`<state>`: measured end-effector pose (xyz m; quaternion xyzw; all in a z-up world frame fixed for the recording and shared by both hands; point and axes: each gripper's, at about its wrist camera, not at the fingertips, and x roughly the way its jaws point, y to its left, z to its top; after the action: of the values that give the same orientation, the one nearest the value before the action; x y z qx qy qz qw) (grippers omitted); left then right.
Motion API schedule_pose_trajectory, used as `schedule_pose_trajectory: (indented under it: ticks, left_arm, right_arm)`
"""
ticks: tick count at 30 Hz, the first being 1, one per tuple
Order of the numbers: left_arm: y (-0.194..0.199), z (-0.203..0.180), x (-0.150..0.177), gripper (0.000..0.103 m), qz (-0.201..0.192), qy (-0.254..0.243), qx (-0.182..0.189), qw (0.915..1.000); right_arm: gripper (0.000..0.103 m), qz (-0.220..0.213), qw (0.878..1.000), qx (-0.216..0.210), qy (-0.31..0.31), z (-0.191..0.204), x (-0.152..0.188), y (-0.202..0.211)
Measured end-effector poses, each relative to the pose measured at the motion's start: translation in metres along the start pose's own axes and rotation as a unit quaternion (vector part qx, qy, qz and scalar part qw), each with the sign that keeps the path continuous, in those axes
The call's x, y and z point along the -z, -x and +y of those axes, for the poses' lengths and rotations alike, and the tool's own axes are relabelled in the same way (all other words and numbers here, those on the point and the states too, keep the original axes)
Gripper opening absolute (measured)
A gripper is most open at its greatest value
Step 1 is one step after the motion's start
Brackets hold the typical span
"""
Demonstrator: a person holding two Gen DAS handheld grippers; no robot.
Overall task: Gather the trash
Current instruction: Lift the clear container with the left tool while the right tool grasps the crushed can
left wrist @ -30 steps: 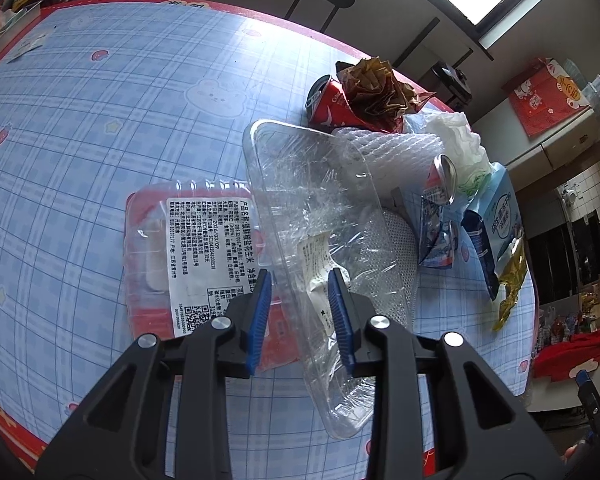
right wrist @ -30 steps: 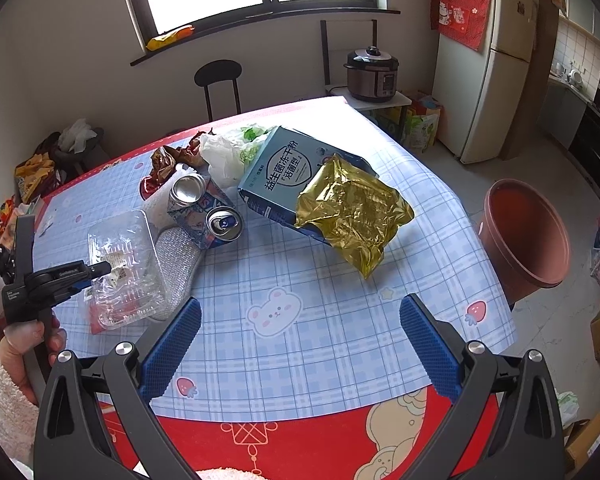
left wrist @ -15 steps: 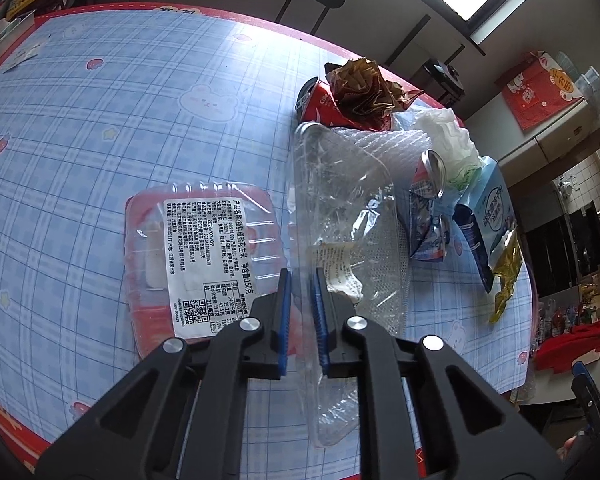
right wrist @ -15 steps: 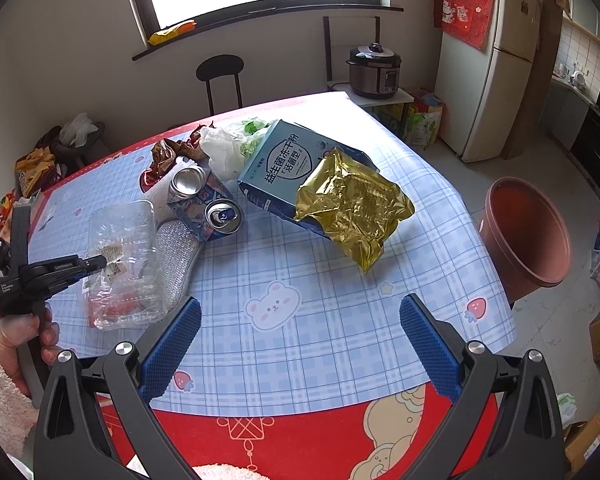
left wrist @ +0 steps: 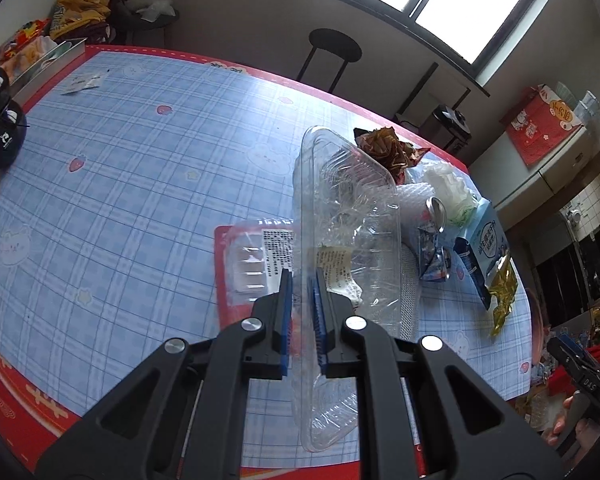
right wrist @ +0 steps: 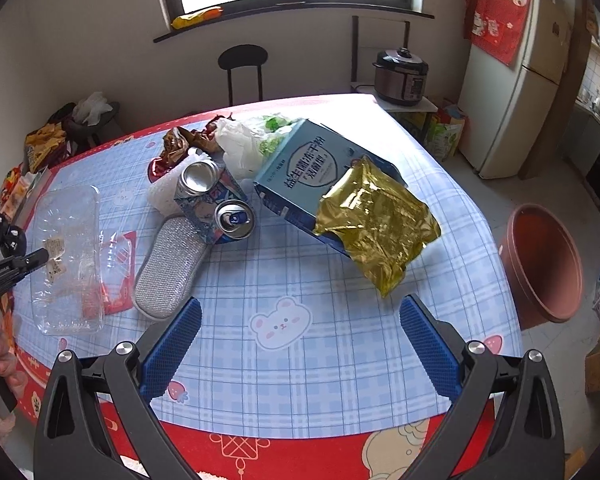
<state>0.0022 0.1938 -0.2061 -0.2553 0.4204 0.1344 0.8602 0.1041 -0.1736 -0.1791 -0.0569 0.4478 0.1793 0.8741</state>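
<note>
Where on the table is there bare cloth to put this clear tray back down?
Bare cloth lies left of the red packet, toward the dark bag, and in front of the right gripper, between the sponge and gold bag. It is crowded around the cans and blue box.

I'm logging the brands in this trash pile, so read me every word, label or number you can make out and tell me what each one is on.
"益生菌冻干粉" and below it "(活菌型)", as best it reads: blue box.
White label on the red tray: print too small to read.
Paper sticker on the clear plastic container, held by the left gripper: unreadable.
Crushed cans: print unreadable.
Red cloth on the fridge: characters too blurred.
</note>
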Motion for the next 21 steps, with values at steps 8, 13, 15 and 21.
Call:
schedule_pose_trajectory:
  ticks: [8,13,15,21]
  left_arm:
    - [0.022,0.057,-0.001,0.014,-0.032,0.072,-0.023,0.9966]
    - [0.028,0.073,0.003,0.014,-0.036,0.084,-0.026,0.9955]
    - [0.029,0.076,0.003,0.014,-0.039,0.088,-0.025,0.995]
    - [0.036,0.084,0.005,0.014,-0.048,0.102,-0.019,0.9934]
  right_arm:
    - [0.098,-0.036,0.992,-0.037,0.114,0.073,-0.044,-0.064]
    - [0.098,0.006,0.983,-0.01,0.182,0.121,-0.071,-0.137]
    - [0.098,0.028,0.981,-0.001,0.19,0.131,-0.078,-0.162]
    - [0.092,0.068,0.981,0.015,0.179,0.144,-0.084,-0.199]
